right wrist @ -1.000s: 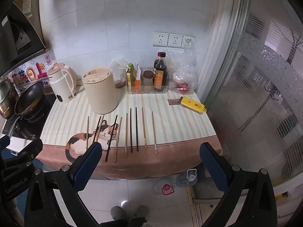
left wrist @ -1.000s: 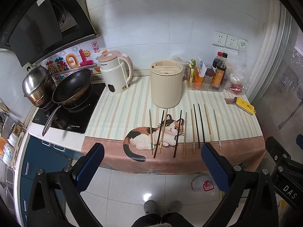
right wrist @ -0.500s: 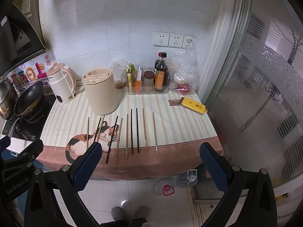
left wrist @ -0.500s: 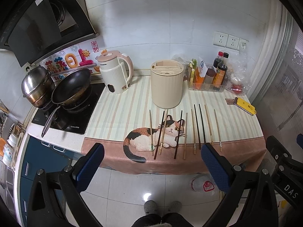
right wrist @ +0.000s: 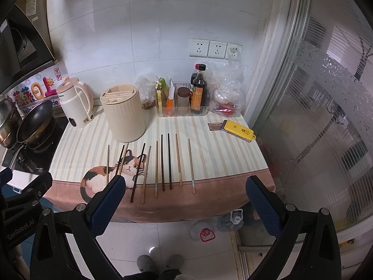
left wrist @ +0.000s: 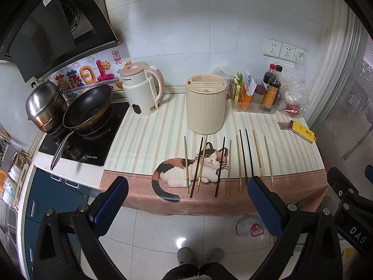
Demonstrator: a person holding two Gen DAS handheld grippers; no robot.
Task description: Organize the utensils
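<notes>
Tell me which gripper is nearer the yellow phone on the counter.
Right. The right gripper hangs off the counter's front edge, with the yellow phone ahead and slightly to its right. The left gripper sits further left; the phone lies far to its right.

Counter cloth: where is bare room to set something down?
Free: the striped cloth between kettle and chopsticks, and the patch between the rightmost chopstick and yellow case. Crowded: the chopstick row and back right corner around the condiment tray.
</notes>
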